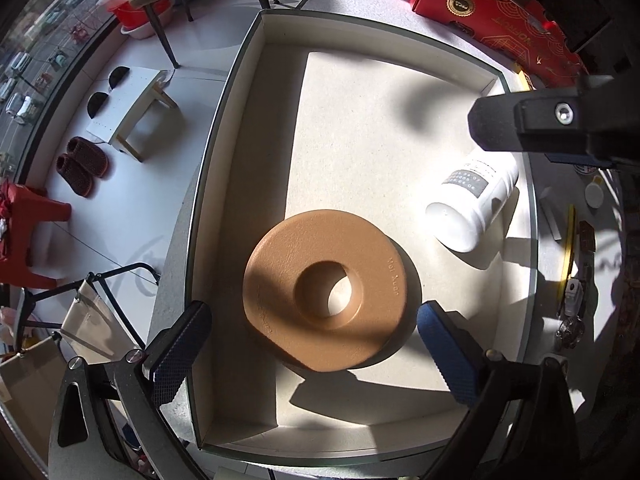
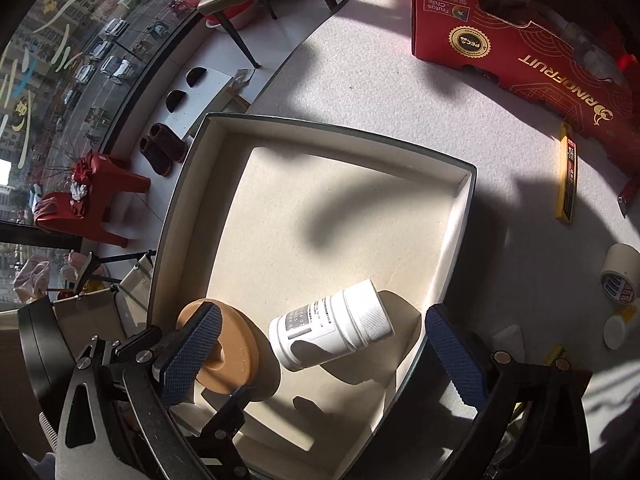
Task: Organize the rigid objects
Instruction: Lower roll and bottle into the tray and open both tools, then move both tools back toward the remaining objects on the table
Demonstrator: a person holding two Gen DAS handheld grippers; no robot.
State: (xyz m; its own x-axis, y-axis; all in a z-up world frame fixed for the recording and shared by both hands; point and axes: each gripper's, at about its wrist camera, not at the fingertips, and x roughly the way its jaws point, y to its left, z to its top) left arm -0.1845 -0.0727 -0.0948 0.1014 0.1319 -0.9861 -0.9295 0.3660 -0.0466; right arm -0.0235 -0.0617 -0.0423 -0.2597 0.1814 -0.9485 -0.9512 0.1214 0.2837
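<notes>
1. Sunlit pale tabletop (image 2: pixel 360 92) beside a big window; street with parked cars beyond the glass, hard shadows everywhere
2. Shallow open box (image 1: pixel 224 184), cream inside with dark outer edges, sits on the table and fills most of both my views
3. Tan ring-shaped disc (image 1: pixel 332 296) lies flat on the box floor, near the left wall as my left camera sees it; faint lettering on its top face, which I can't read
4. White bottle (image 2: pixel 332 332) with a ribbed white cap lies on its side in the same box, near the right wall, apart from the disc; grey label panel facing up
5. My left gripper (image 1: pixel 316 356) hangs straight over the disc, fingers spread wide to either side of it, pads clear of the disc, nothing held
6. My right gripper (image 2: pixel 324 356) is above the bottle, fingers spread just as wide, bottle lying between them but untouched; its left pad overlaps the disc in my right view
7. One black finger of the right gripper shows at the right edge of the left view
8. Red fruit carton (image 2: pixel 520 48) stands on the table beyond the box
9. Yellow-edged flat pack (image 2: pixel 566 176) and a tape roll (image 2: pixel 620 280) lie on the table right of the box
10. Floor by the window: red plastic stool (image 2: pixel 108 200), pair of dark slippers (image 1: pixel 82 166)
</notes>
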